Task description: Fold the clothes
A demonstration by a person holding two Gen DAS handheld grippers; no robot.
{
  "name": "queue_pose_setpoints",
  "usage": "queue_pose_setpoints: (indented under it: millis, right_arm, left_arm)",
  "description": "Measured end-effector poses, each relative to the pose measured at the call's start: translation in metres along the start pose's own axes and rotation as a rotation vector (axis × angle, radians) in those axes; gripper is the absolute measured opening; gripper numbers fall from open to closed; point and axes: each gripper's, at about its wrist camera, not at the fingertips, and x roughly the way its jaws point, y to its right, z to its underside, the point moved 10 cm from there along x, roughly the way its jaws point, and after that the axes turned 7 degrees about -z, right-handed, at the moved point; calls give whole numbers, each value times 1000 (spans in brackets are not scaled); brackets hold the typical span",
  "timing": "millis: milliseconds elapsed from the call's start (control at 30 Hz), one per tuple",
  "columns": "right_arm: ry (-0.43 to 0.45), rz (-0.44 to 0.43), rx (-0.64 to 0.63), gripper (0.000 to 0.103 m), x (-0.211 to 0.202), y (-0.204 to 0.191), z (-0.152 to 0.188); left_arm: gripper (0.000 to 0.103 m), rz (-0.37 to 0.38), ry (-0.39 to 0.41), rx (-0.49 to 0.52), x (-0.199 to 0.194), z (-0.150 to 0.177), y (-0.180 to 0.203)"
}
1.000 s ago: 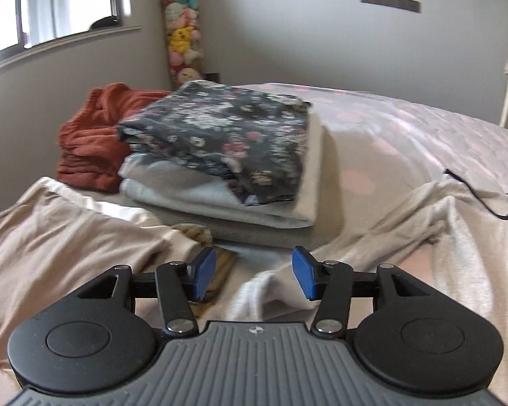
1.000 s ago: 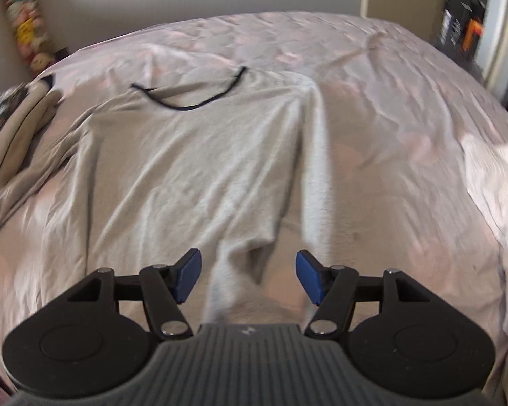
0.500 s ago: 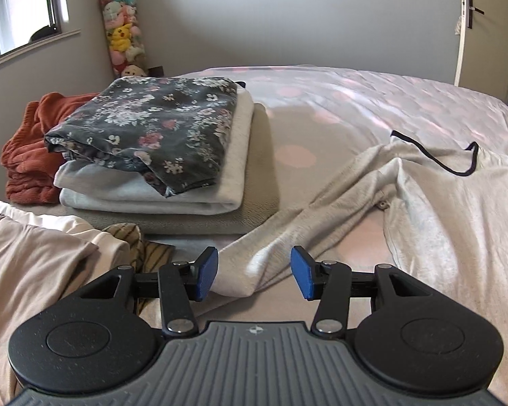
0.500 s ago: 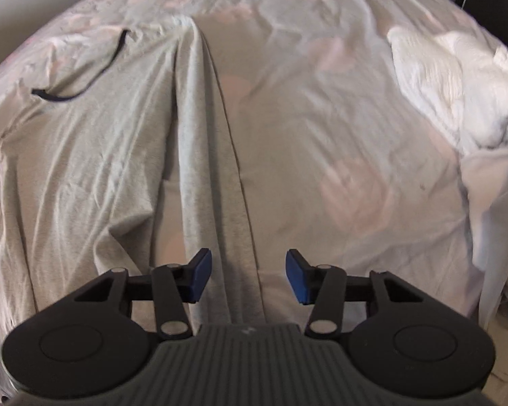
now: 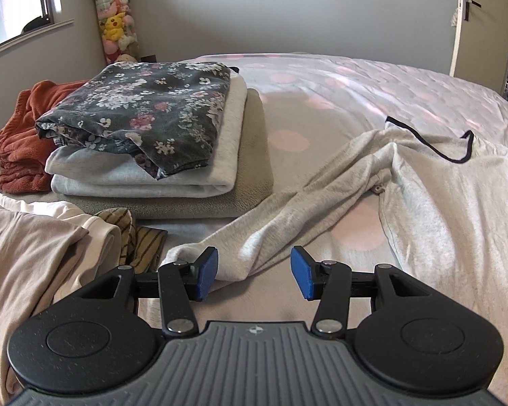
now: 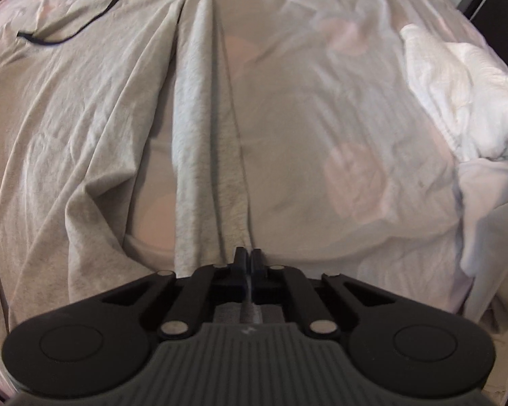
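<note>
The pale grey long-sleeved top [image 6: 84,128] lay spread on the pink-spotted bed [image 6: 321,101], open bedding beyond it. The right claw [image 6: 247,257], parted a second earlier, had clenched on its sleeve end; the left claw [image 5: 254,275] stayed released.

A folded stack [image 5: 159,142] lay on the bed [image 5: 355,81] ahead-left of the left gripper [image 5: 254,272]; a shirt [image 5: 440,209] spread ahead-right.

clear: bedspread [image 5: 338,77] far side | blocked: folded stack [image 5: 145,142] left, white bedding [image 6: 457,101] right
</note>
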Motion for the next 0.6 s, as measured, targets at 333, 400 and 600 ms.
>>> queue_pose_setpoints:
  millis: [333, 400, 600]
  right_arm:
    - [179, 85, 105, 2, -56, 90, -78]
    - [218, 104, 112, 2, -65, 107, -101]
    - [284, 195, 121, 2, -74, 162, -167]
  left_arm:
    - [46, 10, -28, 41, 4, 4, 13]
    - [46, 9, -37, 50, 6, 6, 15]
    - [46, -27, -44, 21, 11, 4, 11]
